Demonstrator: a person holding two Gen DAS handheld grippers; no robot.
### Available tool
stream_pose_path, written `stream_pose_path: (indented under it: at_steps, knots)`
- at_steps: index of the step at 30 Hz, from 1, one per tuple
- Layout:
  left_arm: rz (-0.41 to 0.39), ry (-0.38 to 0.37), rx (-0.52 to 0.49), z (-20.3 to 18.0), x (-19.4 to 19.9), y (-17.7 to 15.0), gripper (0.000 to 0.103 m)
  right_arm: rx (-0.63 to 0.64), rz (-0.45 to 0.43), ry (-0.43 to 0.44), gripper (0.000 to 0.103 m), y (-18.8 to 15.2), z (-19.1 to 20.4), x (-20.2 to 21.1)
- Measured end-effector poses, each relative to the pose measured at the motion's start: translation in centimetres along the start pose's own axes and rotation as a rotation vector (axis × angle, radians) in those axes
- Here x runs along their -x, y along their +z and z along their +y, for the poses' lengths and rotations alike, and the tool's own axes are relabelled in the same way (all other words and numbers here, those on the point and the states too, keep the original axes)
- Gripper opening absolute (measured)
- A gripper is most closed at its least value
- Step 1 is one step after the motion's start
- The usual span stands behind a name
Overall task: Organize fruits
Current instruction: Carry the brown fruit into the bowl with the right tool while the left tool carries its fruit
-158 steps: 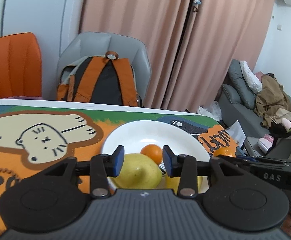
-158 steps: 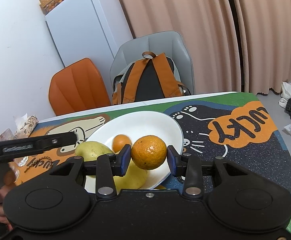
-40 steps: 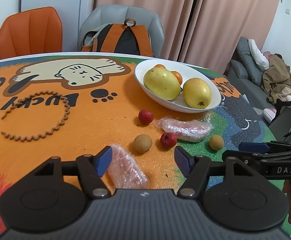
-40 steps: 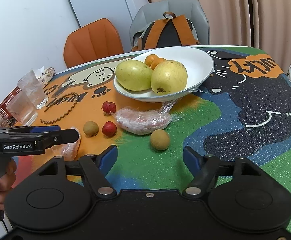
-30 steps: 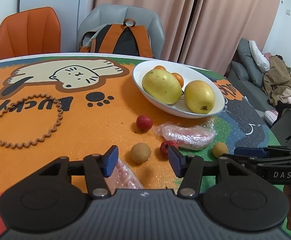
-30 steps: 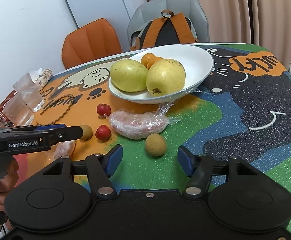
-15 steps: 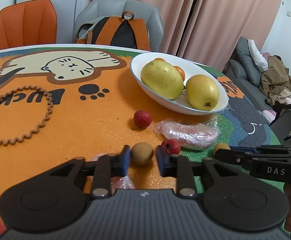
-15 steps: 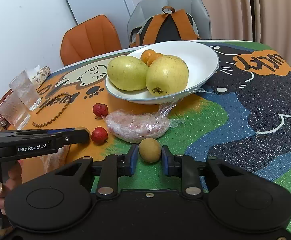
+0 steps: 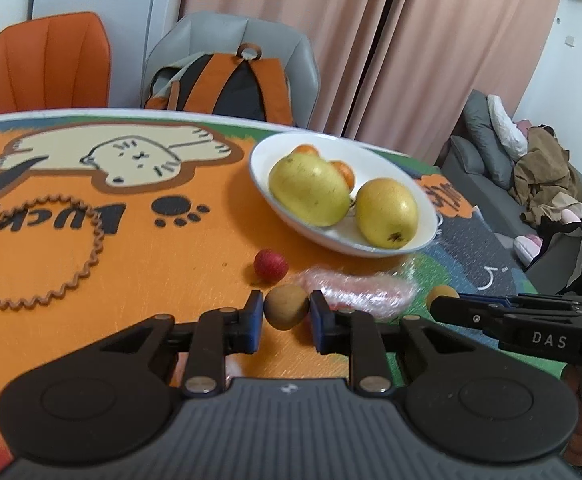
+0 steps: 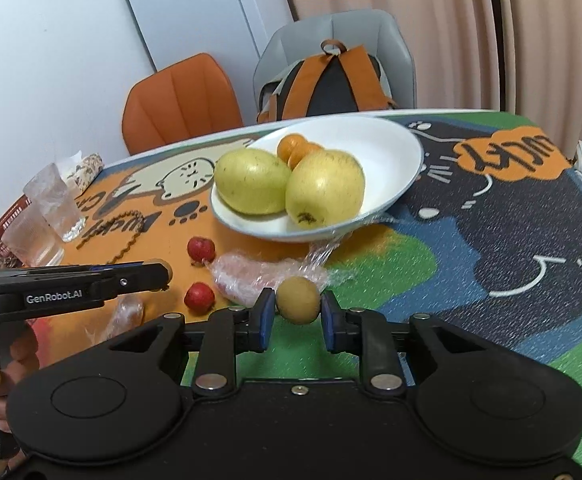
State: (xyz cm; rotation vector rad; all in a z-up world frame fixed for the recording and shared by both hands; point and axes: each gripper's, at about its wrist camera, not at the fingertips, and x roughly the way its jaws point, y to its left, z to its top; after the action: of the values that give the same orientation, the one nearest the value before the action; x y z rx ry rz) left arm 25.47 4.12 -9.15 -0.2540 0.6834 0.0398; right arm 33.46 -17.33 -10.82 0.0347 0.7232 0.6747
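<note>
My left gripper (image 9: 286, 312) is shut on a small brown round fruit (image 9: 286, 306), lifted a little above the mat. My right gripper (image 10: 297, 306) is shut on another small brown round fruit (image 10: 298, 299). The white bowl (image 9: 423, 204) (image 10: 395, 148) holds two yellow-green pears (image 9: 309, 190) (image 10: 325, 188) and small oranges (image 10: 293, 146). Two small red fruits lie on the mat (image 10: 201, 249) (image 10: 199, 297); one shows in the left wrist view (image 9: 271, 265). The right gripper also shows at the right of the left wrist view (image 9: 443, 300).
A crumpled plastic wrap (image 9: 355, 292) (image 10: 259, 272) lies in front of the bowl, another wrap (image 10: 125, 312) at the left. Two glasses (image 10: 49, 216) stand at the mat's left edge. A brown wavy ring (image 9: 31, 252) lies on the orange mat. Chairs and a backpack (image 9: 227, 84) stand behind.
Both grippers have closed on the small brown fruits and lifted them slightly. Earlier, the right gripper put an orange into the bowl.
</note>
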Motion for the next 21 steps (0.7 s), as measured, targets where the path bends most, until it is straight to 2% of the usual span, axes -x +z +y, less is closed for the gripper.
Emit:
stream_pose_path:
  at_steps: [13,21]
  knots:
    - [-0.058,-0.036,-0.047,-2.5,-0.2,3.1,0.023,0.010,-0.062,-0.025,0.023,2.3,-0.9,1.2]
    - [-0.062,-0.047,-0.063,-3.2,-1.5,4.2,0.023,0.020,-0.072,-0.043,0.023,3.0,-1.2,1.1]
